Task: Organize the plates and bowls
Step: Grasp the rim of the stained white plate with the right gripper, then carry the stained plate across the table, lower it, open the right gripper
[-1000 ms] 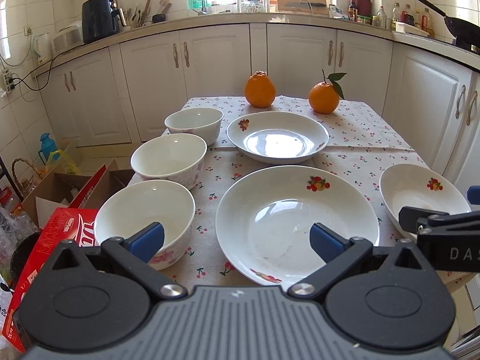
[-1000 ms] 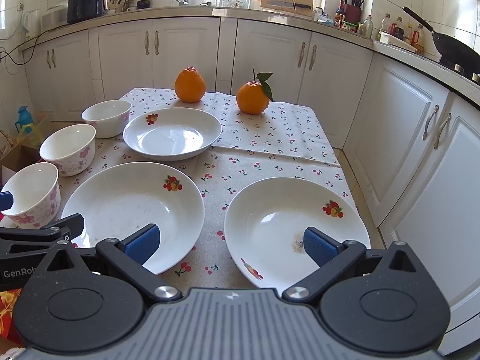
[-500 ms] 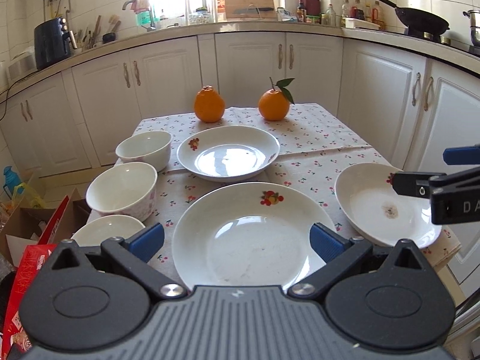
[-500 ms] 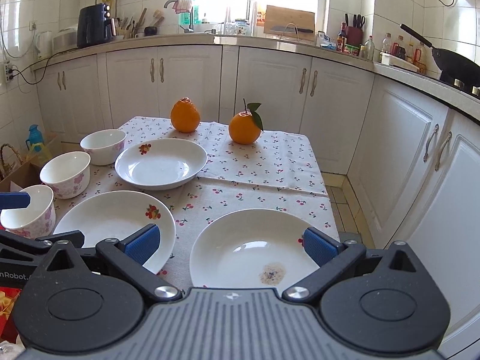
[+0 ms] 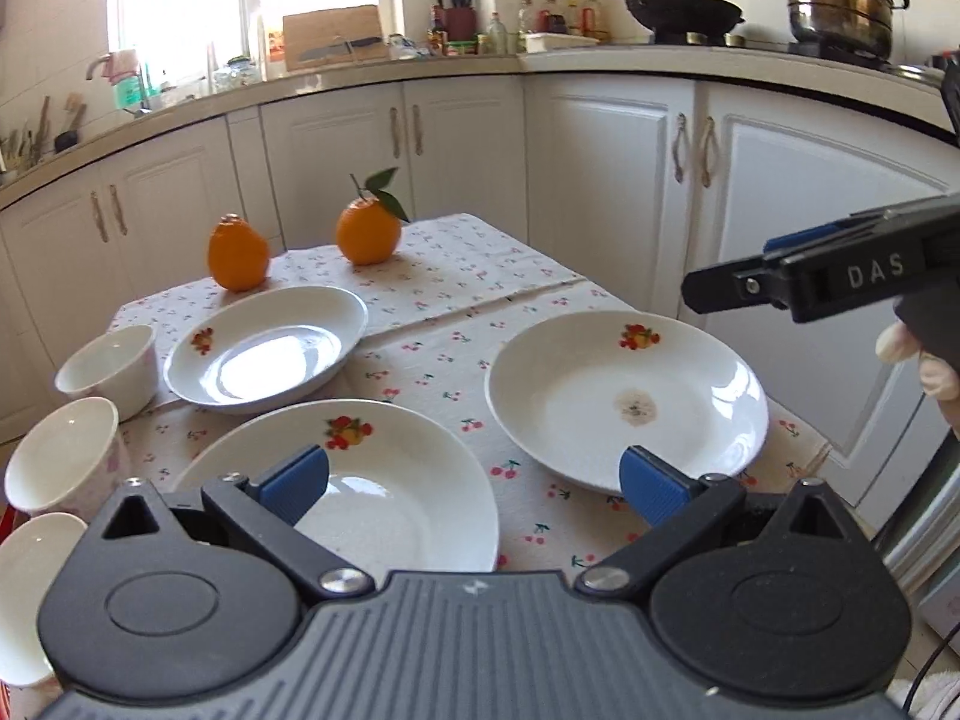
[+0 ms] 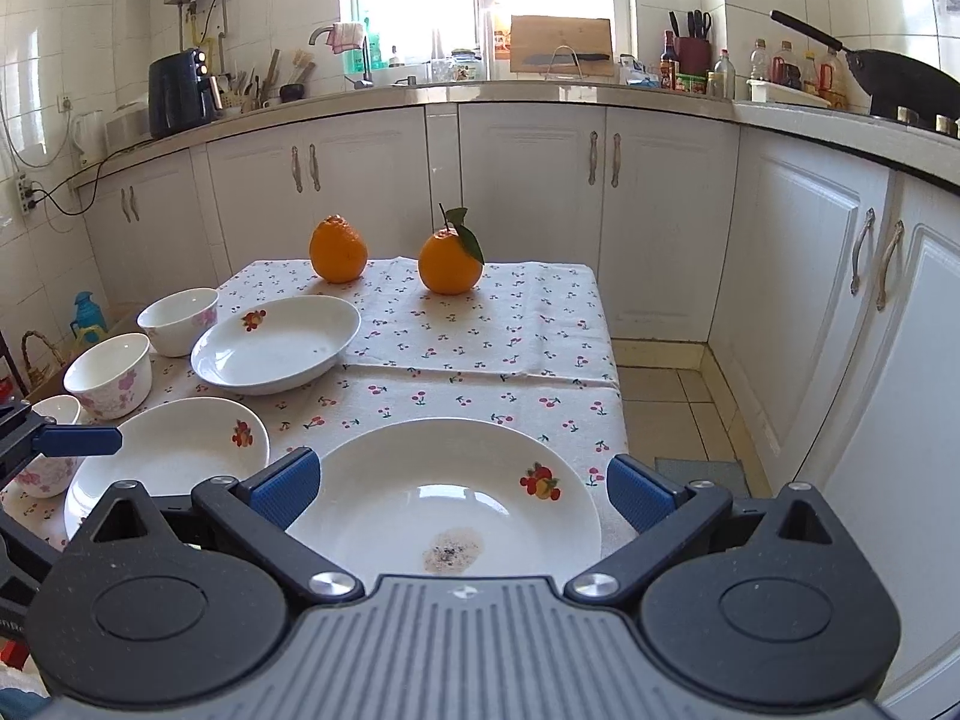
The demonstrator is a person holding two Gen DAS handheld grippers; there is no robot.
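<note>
Three white fruit-print plates lie on the cherry-print tablecloth: a near-left plate (image 5: pixel 384 504), a near-right plate with a brown smudge (image 5: pixel 624 402) and a far plate (image 5: pixel 264 348). Three white bowls stand along the left edge: (image 5: pixel 108 369), (image 5: pixel 63 456), (image 5: pixel 30 588). My left gripper (image 5: pixel 474 480) is open and empty above the near edge, between the two near plates. My right gripper (image 6: pixel 459 489) is open and empty over the smudged plate (image 6: pixel 456 510); it also shows at the right of the left wrist view (image 5: pixel 780 276).
Two oranges (image 6: pixel 338 249) (image 6: pixel 450 261) sit at the table's far end. White cabinets (image 6: pixel 522 192) and a cluttered counter run behind and along the right. Tiled floor (image 6: pixel 672 396) lies right of the table; a blue bottle (image 6: pixel 87 321) stands on the left floor.
Both grippers have risen and swung right. The left view now faces the smudged right plate; the bowls have slid to its left edge. Both stay open and empty.
</note>
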